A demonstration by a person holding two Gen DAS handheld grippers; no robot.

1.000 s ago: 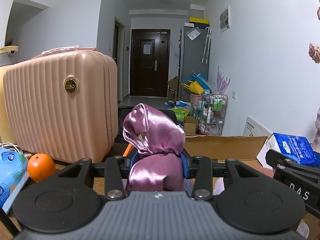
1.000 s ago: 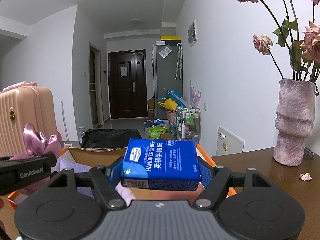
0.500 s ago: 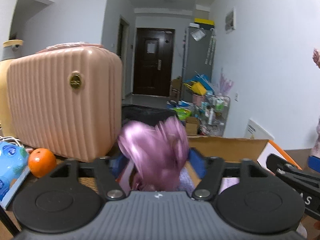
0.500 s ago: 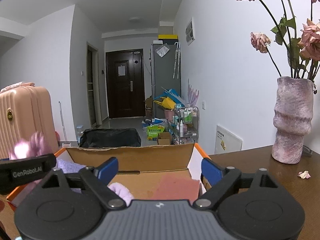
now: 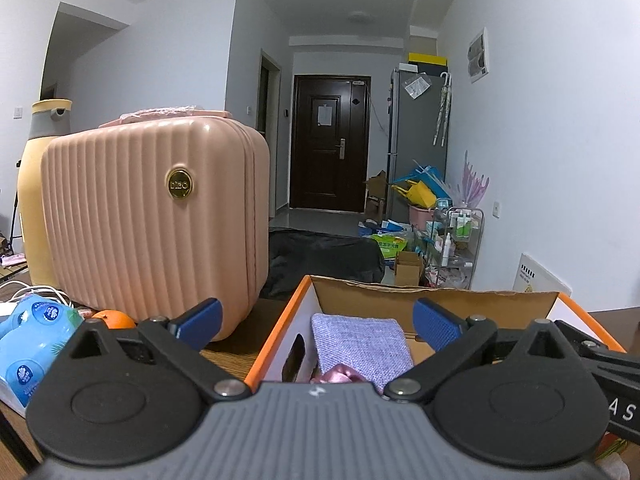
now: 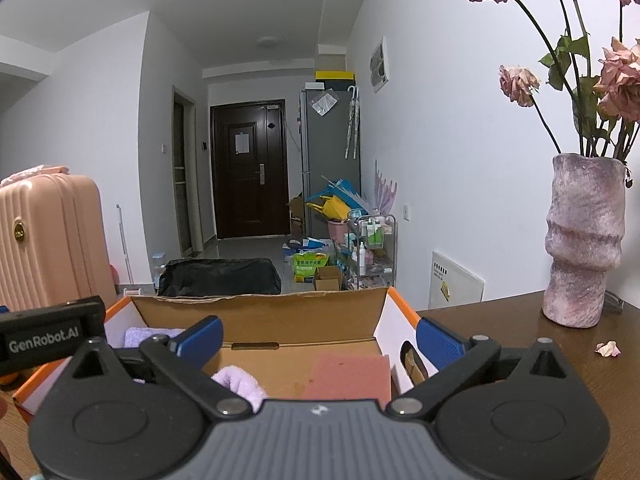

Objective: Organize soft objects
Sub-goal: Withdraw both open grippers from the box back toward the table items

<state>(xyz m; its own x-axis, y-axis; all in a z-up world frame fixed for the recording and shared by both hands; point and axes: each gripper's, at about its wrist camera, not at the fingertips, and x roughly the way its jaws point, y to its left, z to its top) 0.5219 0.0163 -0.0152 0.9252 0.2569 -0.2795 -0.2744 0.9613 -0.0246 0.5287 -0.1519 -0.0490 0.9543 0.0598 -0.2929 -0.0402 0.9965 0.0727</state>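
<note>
Jaws spread wide and empty on both the left gripper [image 5: 316, 318] and the right gripper [image 6: 318, 336], each poised above the cardboard box [image 6: 256, 312]. Left of the box stands a pink suitcase [image 5: 156, 216]. Inside the box, a lilac knitted cloth [image 5: 360, 344] lies flat, its long axis running toward the box's far wall; a pink satin bundle [image 5: 338, 374] sits at the cloth's near end.

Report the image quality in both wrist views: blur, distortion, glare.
Left wrist view: sharp, no motion blur; fisheye bows the pink suitcase and walls; soft sheen on its shell. Right wrist view: equally sharp; dark corner vignetting; vase leans with the distortion; even, dim indoor light.
</note>
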